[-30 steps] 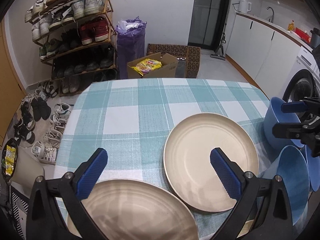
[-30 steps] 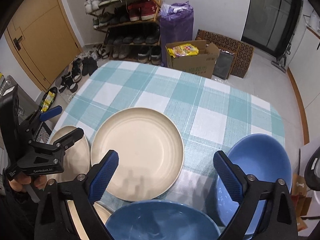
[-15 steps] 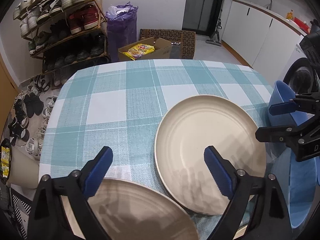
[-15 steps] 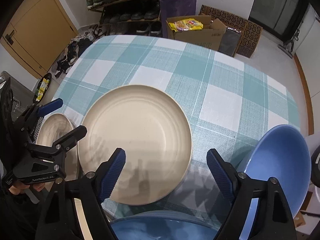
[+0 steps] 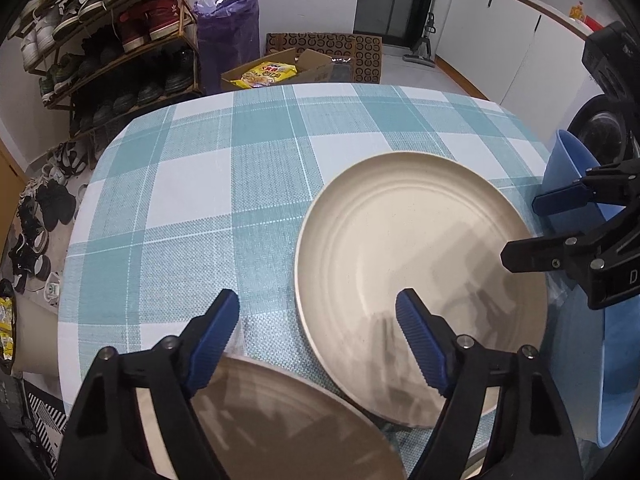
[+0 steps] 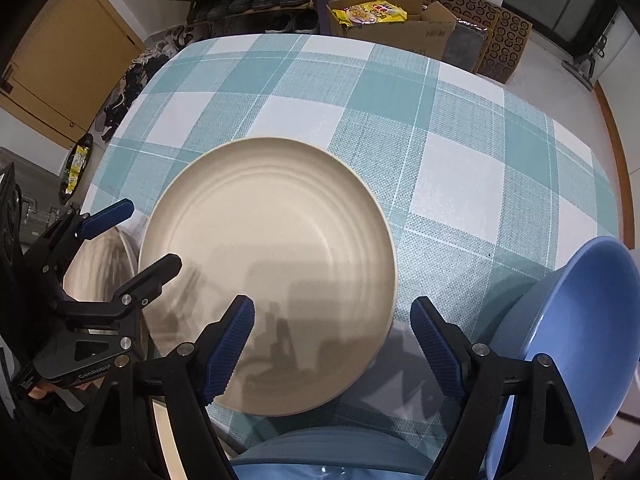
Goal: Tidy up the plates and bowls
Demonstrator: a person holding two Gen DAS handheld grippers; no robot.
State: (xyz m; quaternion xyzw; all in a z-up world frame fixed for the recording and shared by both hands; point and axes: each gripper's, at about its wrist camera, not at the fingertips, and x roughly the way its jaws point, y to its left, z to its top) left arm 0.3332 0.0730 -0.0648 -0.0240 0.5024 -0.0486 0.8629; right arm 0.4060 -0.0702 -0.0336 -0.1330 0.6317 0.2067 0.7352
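**Both grippers lowered over the central plate**

Nearest, the left gripper [image 5: 318, 318] and right gripper [image 6: 332, 330] hung closer to the table [image 5: 192, 184] than a second earlier. The left jaws were closing and the right had narrowed; both remained released, grasping nothing. This suggested a pickup was imminent. A second beige plate [image 5: 280, 420] lay at the near edge. Beyond, the large beige plate [image 6: 268, 264], shallow and ringed, sat mid-table, blue bowls [image 6: 580, 340] beside it.

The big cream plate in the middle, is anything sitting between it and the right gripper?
Nothing visible. The right gripper, jaws open and empty, straddles the near-right rim of the big cream plate, which lies bare on the checked tablecloth.
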